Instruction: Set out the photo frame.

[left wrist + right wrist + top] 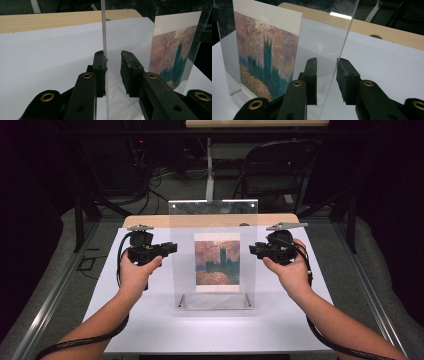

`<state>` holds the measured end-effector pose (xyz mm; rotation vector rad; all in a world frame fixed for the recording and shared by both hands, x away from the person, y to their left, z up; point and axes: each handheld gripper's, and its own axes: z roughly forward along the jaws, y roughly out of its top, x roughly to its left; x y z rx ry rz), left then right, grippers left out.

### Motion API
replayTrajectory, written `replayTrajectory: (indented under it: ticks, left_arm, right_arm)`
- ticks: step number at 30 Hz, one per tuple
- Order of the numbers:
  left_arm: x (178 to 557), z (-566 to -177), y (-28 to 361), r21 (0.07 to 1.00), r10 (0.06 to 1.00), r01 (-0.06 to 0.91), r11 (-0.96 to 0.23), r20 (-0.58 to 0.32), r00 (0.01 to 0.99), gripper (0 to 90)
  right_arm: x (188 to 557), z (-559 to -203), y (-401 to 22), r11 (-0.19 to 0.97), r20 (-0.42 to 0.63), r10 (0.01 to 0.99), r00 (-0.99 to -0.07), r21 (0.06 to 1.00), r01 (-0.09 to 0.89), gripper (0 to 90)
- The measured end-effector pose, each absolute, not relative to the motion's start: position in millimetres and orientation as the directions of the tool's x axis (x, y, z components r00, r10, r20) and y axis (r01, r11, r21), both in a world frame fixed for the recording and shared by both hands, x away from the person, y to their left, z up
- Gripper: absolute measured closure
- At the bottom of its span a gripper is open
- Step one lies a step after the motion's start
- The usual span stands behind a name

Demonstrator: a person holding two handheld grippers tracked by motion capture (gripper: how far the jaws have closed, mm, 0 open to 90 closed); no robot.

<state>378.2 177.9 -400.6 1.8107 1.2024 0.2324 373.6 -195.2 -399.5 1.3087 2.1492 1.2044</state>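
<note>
Two hand-held grippers (172, 248) (252, 250), acrylic frame (214, 220), chair (272, 167) behind

Upright clear acrylic frame (213, 255) with painting print

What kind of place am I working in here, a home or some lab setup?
Most likely a lab or recording workspace, not a home: a white work surface framed by metal rails, dark surroundings with loose cables on the floor, and a folding chair behind.
</note>
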Motion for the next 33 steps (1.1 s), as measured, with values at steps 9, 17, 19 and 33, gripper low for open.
replayTrajectory:
  ticks: [9,17,19,33]
  left_arm:
    - [359.7,-400.7,178.0,0.788,0.807,0.610,-0.081,-0.307,0.504,73.8]
    - [344.1,-401.2,180.9,0.808,0.791,0.580,-0.100,-0.290,0.539,73.6]
    - [340.3,-401.8,181.9,0.815,0.785,0.568,-0.111,-0.279,0.553,73.6]
    - [310.4,-406.1,185.9,0.840,0.757,0.528,-0.123,-0.265,0.597,71.7]
  right_arm:
    - [355.5,-395.9,-195.6,0.224,0.114,0.846,-0.521,0.811,0.540,71.1]
    - [344.2,-394.6,-198.5,0.201,0.148,0.836,-0.528,0.813,0.546,71.9]
    - [338.0,-395.2,-201.4,0.197,0.158,0.827,-0.540,0.818,0.541,72.7]
    - [310.5,-399.4,-207.0,0.187,0.172,0.800,-0.575,0.839,0.511,73.1]
